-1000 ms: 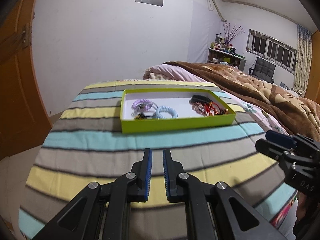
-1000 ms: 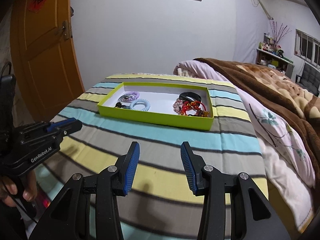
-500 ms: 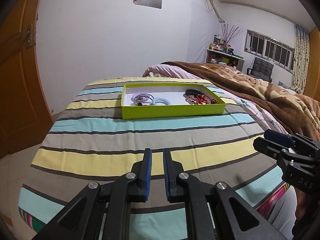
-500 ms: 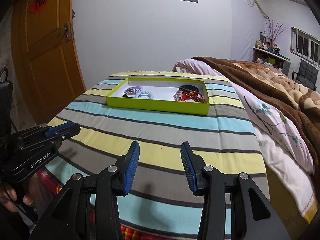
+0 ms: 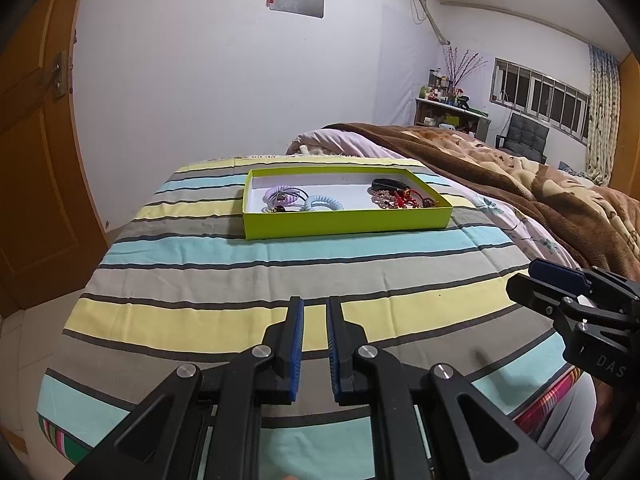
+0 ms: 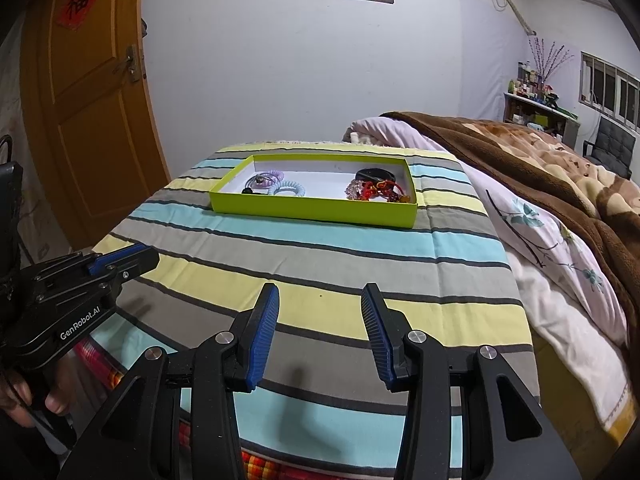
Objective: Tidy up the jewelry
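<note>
A lime-green tray (image 5: 344, 226) (image 6: 312, 210) lies on the striped cloth, well ahead of both grippers. In it, at the left, lie a purple hair tie (image 5: 280, 196) (image 6: 269, 178) and a light blue coil tie (image 5: 323, 203) (image 6: 289, 190). At the right lie a black band (image 5: 386, 183) (image 6: 376, 175) and a red and pink bead cluster (image 5: 400, 198) (image 6: 372, 191). My left gripper (image 5: 314, 312) is nearly shut with a narrow gap and holds nothing. My right gripper (image 6: 320, 300) is open and empty. Both hover over the near end of the cloth.
The striped cloth (image 5: 280, 280) covers a raised surface whose edges drop off at left and front. A bed with a brown blanket (image 5: 500, 176) lies to the right. An orange door (image 6: 88, 120) stands at the left. A white wall is behind.
Both grippers have pulled back and up from the tray, which now looks smaller and farther. Jaw openings are unchanged.
</note>
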`<state>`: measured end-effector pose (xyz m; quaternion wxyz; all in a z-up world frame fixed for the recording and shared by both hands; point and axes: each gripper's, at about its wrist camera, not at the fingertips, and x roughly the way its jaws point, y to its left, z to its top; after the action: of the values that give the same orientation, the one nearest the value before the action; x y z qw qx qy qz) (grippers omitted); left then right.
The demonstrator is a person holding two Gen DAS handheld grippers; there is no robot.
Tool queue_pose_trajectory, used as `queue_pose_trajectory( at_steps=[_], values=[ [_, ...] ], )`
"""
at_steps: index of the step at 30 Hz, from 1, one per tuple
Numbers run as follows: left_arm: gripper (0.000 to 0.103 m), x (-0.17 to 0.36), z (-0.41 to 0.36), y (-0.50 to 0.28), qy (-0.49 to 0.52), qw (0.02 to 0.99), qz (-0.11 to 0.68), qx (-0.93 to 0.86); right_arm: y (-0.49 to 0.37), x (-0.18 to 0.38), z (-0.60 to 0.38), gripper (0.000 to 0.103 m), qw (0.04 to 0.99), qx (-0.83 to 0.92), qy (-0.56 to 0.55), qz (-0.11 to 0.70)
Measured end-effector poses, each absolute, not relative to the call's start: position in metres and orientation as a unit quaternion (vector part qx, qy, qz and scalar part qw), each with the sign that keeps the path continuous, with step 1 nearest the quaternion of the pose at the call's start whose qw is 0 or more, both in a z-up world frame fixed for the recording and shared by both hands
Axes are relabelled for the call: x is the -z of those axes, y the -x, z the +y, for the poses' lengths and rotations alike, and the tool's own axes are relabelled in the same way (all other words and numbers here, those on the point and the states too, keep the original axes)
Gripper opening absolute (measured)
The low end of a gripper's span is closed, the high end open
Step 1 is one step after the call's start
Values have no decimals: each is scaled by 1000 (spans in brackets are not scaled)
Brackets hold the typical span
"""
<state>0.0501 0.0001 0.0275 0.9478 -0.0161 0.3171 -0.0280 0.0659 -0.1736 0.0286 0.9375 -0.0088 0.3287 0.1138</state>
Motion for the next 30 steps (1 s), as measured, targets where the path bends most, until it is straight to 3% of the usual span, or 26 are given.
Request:
queue_pose_trajectory(
  at_steps=[30],
  values=[
    [10, -26, -3, -49, 6, 948, 318, 23, -67, -28, -172, 44, 936, -116, 10, 332]
  ],
)
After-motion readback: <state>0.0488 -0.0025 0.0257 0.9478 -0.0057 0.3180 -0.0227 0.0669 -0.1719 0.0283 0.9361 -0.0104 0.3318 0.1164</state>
